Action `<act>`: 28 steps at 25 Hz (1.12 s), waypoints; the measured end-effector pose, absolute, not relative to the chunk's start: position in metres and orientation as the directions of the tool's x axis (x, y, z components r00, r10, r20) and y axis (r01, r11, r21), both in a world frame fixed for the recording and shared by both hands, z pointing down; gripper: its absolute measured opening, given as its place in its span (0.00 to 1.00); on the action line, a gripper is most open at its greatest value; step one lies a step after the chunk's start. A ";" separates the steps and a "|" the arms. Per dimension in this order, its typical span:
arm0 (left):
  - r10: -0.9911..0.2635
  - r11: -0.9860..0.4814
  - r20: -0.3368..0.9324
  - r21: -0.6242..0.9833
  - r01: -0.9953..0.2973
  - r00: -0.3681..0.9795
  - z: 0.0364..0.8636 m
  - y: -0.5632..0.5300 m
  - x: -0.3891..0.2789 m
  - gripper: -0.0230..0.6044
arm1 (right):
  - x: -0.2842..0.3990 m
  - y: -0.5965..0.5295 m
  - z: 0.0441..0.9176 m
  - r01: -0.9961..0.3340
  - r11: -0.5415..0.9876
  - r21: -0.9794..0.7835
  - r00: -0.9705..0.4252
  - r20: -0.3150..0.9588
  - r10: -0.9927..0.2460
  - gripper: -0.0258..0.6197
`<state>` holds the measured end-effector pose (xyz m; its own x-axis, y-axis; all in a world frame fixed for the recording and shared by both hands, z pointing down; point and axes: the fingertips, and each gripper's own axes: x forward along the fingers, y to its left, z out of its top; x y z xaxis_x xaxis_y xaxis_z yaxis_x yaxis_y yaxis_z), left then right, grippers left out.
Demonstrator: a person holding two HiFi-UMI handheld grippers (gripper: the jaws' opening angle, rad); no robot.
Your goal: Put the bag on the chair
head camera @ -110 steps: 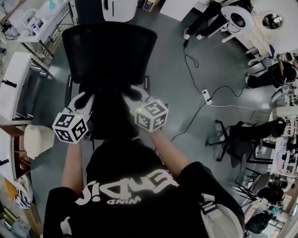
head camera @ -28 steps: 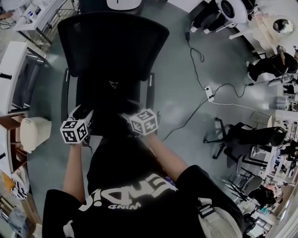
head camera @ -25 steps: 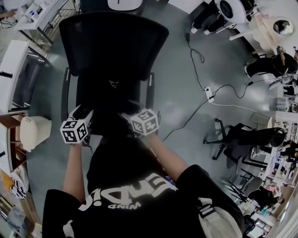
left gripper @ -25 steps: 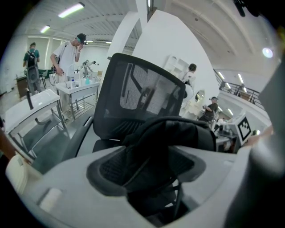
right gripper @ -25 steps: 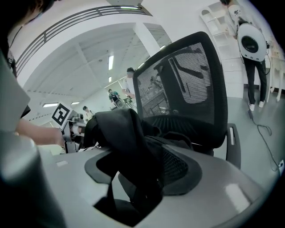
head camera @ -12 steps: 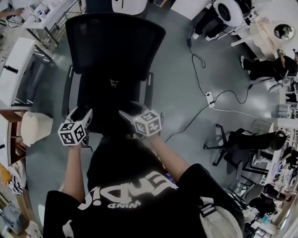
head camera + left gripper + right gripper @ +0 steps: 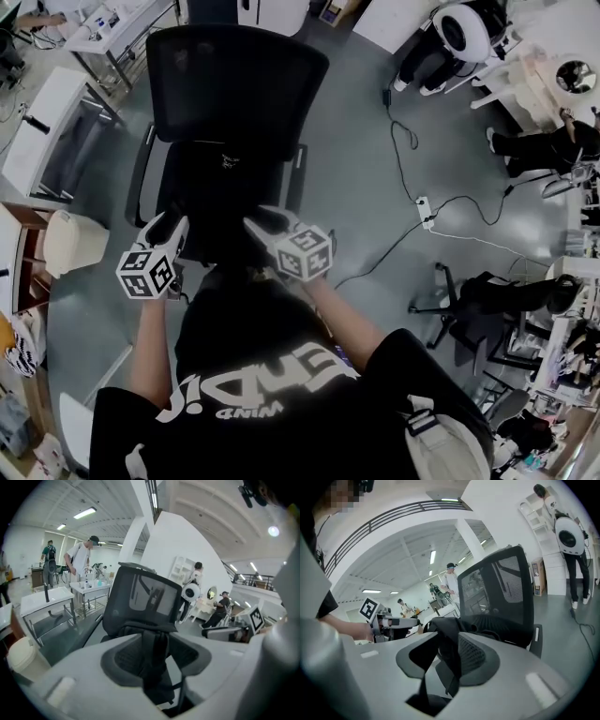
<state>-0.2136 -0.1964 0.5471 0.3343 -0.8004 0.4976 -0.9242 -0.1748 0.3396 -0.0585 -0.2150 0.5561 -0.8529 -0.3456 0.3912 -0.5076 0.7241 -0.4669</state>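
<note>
A black office chair stands in front of me. A black bag with a small white mark seems to lie on its seat, dark on dark, so its outline is hard to make out. My left gripper and right gripper hover at the seat's near edge, one on each side. Both pairs of jaws have just been closing. In the left gripper view a black strap hangs loose in the gap of the left gripper. Another black strap hangs between the parted pads of the right gripper.
A white bin and tables stand left of the chair. A power strip with cables lies on the floor at the right, near a second chair. People stand at benches behind the chair.
Both grippers have drawn back from the seat toward me and risen a little. Their jaws look narrower than half a second ago. The bag stays on the chair.
</note>
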 end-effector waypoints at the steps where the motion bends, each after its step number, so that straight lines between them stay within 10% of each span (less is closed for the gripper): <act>1: -0.806 -0.180 0.489 0.336 -0.925 0.334 0.542 -0.191 -0.207 0.30 | -0.056 -0.209 0.550 -0.497 0.735 -0.461 -0.859 0.380 -0.342 0.22; 6: -0.823 -0.218 0.449 0.316 -0.923 0.348 0.518 -0.165 -0.173 0.05 | -0.047 -0.182 0.520 -0.439 0.779 -0.449 -0.893 0.319 -0.319 0.04; 28: -0.803 -0.351 0.374 0.332 -0.875 0.464 0.466 -0.044 -0.151 0.04 | -0.024 -0.061 0.464 -0.584 0.690 -0.427 -0.810 0.251 -0.530 0.04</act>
<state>-0.1512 -0.0437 0.4661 0.4642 -0.8030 0.3737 -0.8753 -0.3513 0.3323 -0.0242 -0.0608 0.4636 -0.8098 -0.5304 0.2508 -0.5843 0.6901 -0.4271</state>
